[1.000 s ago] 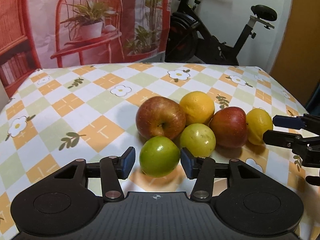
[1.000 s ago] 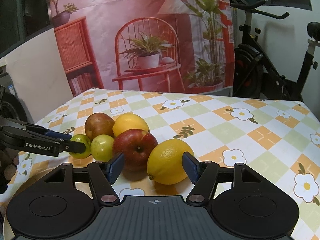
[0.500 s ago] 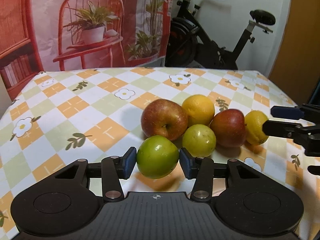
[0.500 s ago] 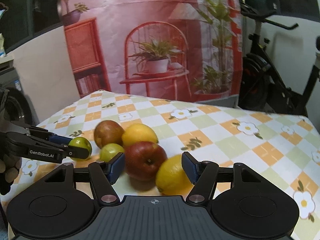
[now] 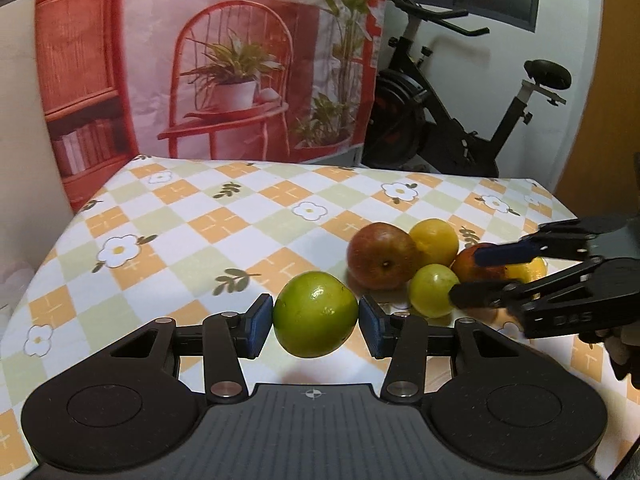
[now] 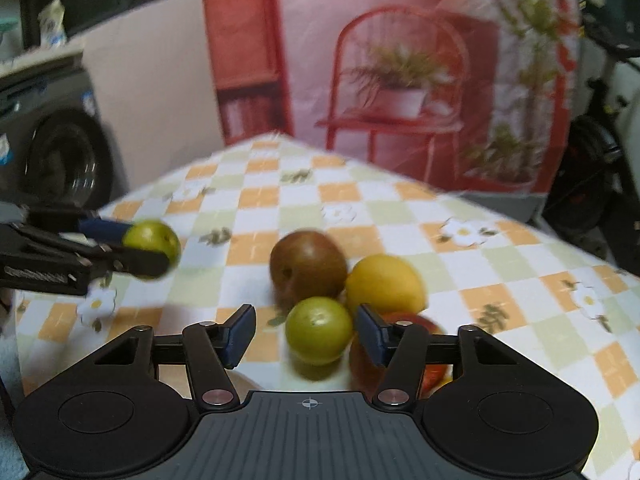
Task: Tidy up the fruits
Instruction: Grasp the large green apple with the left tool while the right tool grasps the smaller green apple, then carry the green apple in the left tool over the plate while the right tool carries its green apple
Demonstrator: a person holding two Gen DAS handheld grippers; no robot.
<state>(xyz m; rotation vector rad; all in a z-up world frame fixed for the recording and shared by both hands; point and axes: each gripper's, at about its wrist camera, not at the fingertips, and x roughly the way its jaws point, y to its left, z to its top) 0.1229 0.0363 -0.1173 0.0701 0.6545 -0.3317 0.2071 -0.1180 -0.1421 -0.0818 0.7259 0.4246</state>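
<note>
Checked cloth in orange, pale green and white, printed with small flowers, covers the surface [image 5: 208, 216]; behind it hangs a pink backdrop picturing a red chair and potted plants [image 5: 224, 80], and a black exercise bike [image 5: 448, 120] stands beside it.

A round green fruit [image 5: 315, 314] sits between the blue pads of the left hand-held gripper [image 5: 315, 320], both pads pressed against its sides, so it is gripped and carried clear of the cloth. In the right wrist view the same fruit [image 6: 152, 240] shows at the tip of that gripper, well off to the left of the pile.

Ahead and to the right of the left hand-held gripper lies the rest of the heap: a brownish-red apple [image 5: 380, 256], a yellow-orange round citrus [image 5: 434, 242] touching it, a smaller yellow-green round fruit [image 5: 434, 294] in front, a red apple [image 5: 470, 262] and a yellow lemon [image 5: 528, 270] partly hidden by the other tool.

The right hand-held gripper [image 6: 306, 334] has just been narrowing its jaws; the yellow-green fruit [image 6: 319, 330] lies between them, close to the right pad, with a clear gap on the left, so it is not clamped. That view is blurred.
</note>
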